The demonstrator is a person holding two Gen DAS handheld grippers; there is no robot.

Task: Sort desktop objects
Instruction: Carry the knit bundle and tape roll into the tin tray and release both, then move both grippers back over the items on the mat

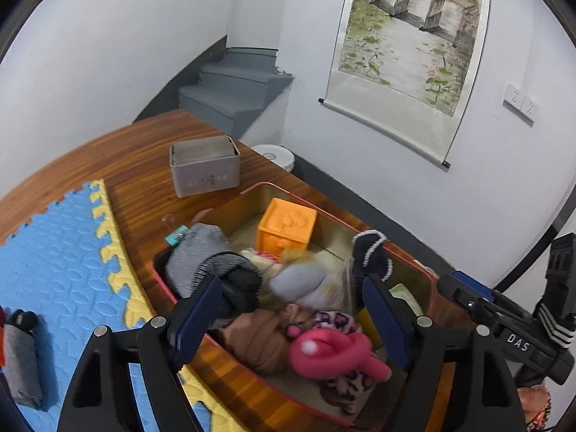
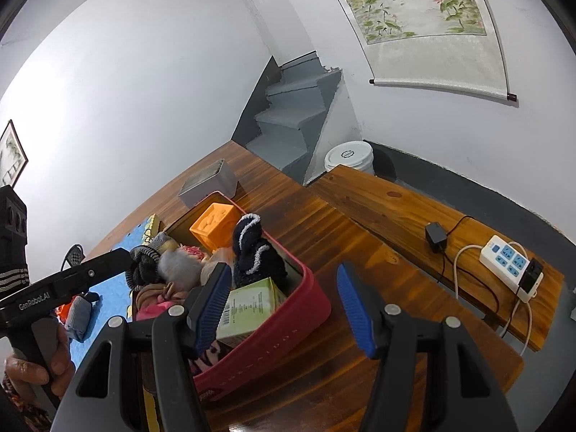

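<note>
A red tin box (image 1: pixel 163 280) (image 2: pixel 288 320) on the wooden table holds an orange cube (image 1: pixel 286 226) (image 2: pixel 214 225), rolled socks, a pink sock roll (image 1: pixel 331 354), a navy sock with white trim (image 1: pixel 370 255) (image 2: pixel 253 252) and a green carton (image 2: pixel 252 306). My left gripper (image 1: pixel 291 313) is open just above the box's contents, its fingers either side of the sock pile. My right gripper (image 2: pixel 284 306) is open and empty over the box's near right corner. A grey sock (image 1: pixel 21 367) lies on the blue foam mat (image 1: pixel 61 252).
A grey tin (image 1: pixel 205 171) (image 2: pixel 208 183) stands behind the box. A lower wooden bench (image 2: pixel 414 223) on the right carries a white power strip (image 2: pixel 511 262) and a black adapter (image 2: pixel 435 235). A white bucket (image 2: pixel 349 156) stands by grey stairs.
</note>
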